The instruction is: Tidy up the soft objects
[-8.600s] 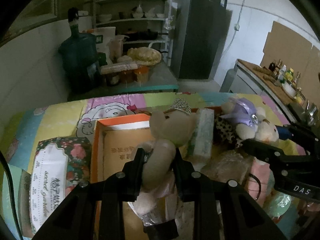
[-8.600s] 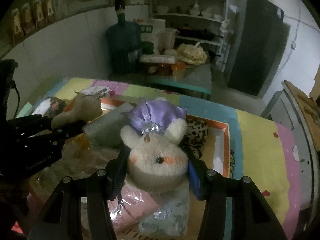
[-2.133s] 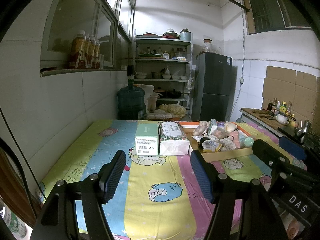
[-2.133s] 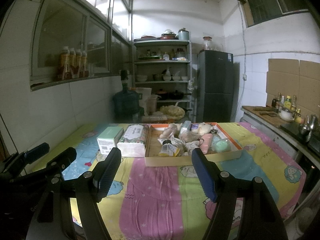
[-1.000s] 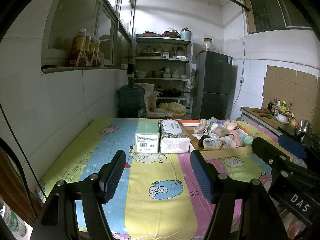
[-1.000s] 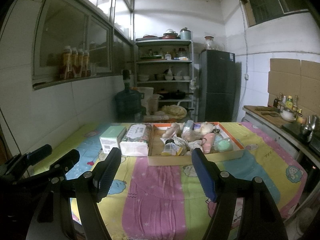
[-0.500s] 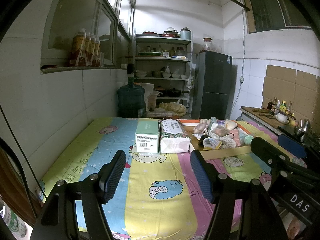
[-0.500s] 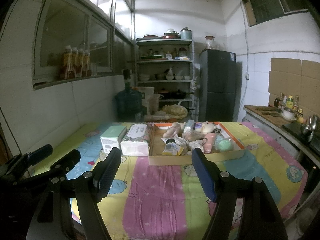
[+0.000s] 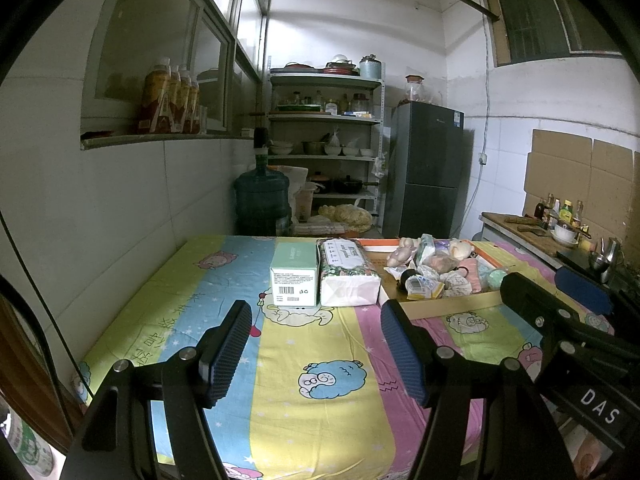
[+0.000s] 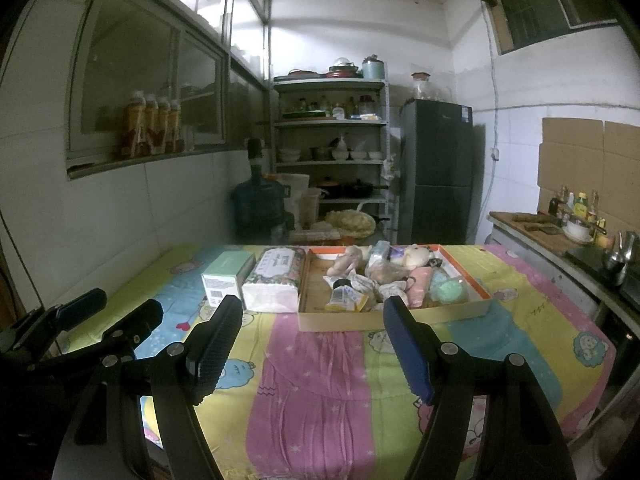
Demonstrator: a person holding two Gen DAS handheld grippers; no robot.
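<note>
Both grippers, left [image 9: 316,344] and right [image 10: 312,344], now hang spread wide and empty over the cartoon bedsheet [image 10: 320,392], pulled well back from where they were clamping plush toys seconds ago. Further off, the bear [image 10: 346,265] and bunny [image 10: 416,256] lie in the cardboard tray [image 10: 384,322] beside the tissue pack [image 10: 276,276], so sorting looks basically finished.
</note>
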